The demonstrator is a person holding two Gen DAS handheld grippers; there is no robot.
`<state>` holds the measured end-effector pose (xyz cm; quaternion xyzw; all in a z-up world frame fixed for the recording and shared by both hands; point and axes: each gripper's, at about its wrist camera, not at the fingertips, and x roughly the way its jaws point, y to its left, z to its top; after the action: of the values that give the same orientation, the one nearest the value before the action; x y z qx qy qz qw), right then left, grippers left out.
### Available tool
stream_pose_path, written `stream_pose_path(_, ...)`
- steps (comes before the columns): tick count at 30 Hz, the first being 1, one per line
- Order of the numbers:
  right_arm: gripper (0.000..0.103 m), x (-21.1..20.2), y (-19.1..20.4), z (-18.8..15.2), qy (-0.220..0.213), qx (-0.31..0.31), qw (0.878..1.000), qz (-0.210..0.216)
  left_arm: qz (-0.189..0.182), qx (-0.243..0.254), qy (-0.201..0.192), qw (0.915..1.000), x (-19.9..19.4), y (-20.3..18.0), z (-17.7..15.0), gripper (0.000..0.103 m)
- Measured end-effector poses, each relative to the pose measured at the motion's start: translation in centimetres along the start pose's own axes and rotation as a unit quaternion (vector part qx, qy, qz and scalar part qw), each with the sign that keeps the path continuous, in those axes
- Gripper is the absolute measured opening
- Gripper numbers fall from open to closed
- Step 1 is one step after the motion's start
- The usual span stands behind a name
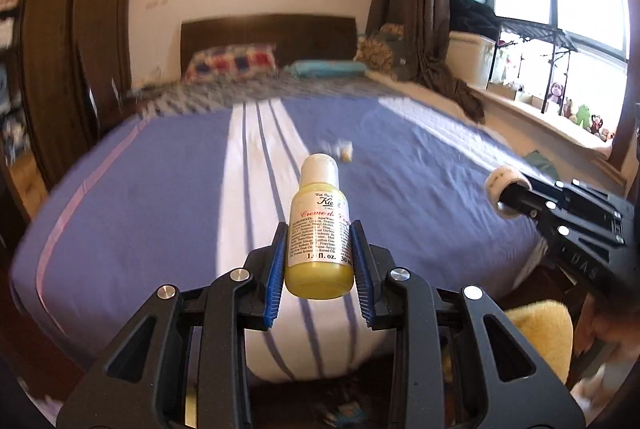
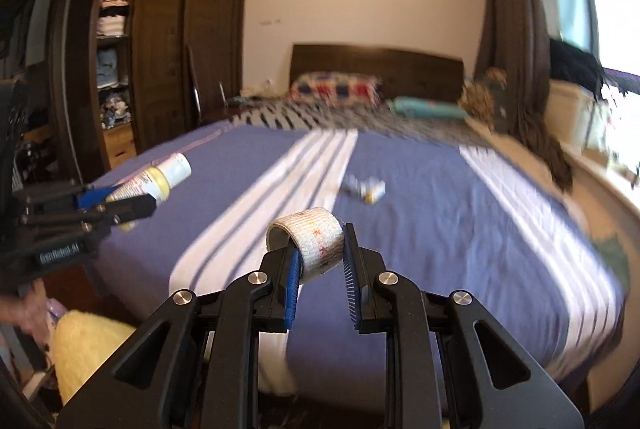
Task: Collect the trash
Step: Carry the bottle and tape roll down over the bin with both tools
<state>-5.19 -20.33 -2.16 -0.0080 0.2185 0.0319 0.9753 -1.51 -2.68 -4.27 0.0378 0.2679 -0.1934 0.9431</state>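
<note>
My left gripper point(image 1: 319, 229) is shut on a small yellow lotion bottle point(image 1: 319, 229) with a white cap, held upright above the foot of the bed; it also shows in the right wrist view point(image 2: 156, 181). My right gripper point(image 2: 320, 249) is shut on a white tape roll point(image 2: 310, 247) with faint coloured specks, held above the bed; the roll also shows in the left wrist view point(image 1: 505, 191). A small white and yellow piece of trash point(image 1: 345, 150) lies on the bed's middle, also in the right wrist view point(image 2: 366, 190).
The bed point(image 1: 160, 197) has a purple cover with white stripes, pillows and a dark headboard at the far end. A brown wardrobe point(image 2: 160, 49) stands on the left. A window ledge with toys point(image 1: 576, 113) runs along the right. A yellow fluffy thing point(image 2: 84, 345) lies at the bed's foot.
</note>
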Motion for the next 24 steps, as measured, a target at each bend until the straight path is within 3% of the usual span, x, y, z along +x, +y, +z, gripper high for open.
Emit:
stream_pose_path(3, 0.021, 0.9, 0.5, -4.5, 0.043, 0.009, 0.999, -0.009, 0.002, 0.005, 0.030, 0.9995, 1.6, -1.8, -4.2, 0.029)
stream_pose_path(6, 0.021, 3.5, 0.3, -9.0, 0.113, 0.008, 0.993, -0.013, 0.000, -0.009, 0.084, 0.9964, 4.0, -2.0, -9.1, 0.029)
stream_pose_path(11, 0.021, 6.7, -0.2, -15.5, 0.209, 0.015, 0.978, -0.002, -0.004, -0.043, 0.195, 0.9799, 8.4, -0.1, -16.1, 0.029)
stream_pose_path(17, 0.021, 10.2, 0.7, -19.9, 0.290, 0.037, 0.956, 0.041, -0.031, -0.057, 0.268, 0.9611, 12.6, 1.2, -19.5, 0.029)
stream_pose_path(19, 0.021, 11.3, 1.0, -20.7, 0.313, 0.043, 0.947, 0.054, -0.057, -0.065, 0.307, 0.9478, 14.3, 1.1, -20.5, 0.029)
stream_pose_path(24, 0.021, 14.4, 1.6, -23.0, 0.370, 0.046, 0.926, 0.052, -0.070, -0.052, 0.350, 0.9327, 15.9, 0.3, -22.6, 0.029)
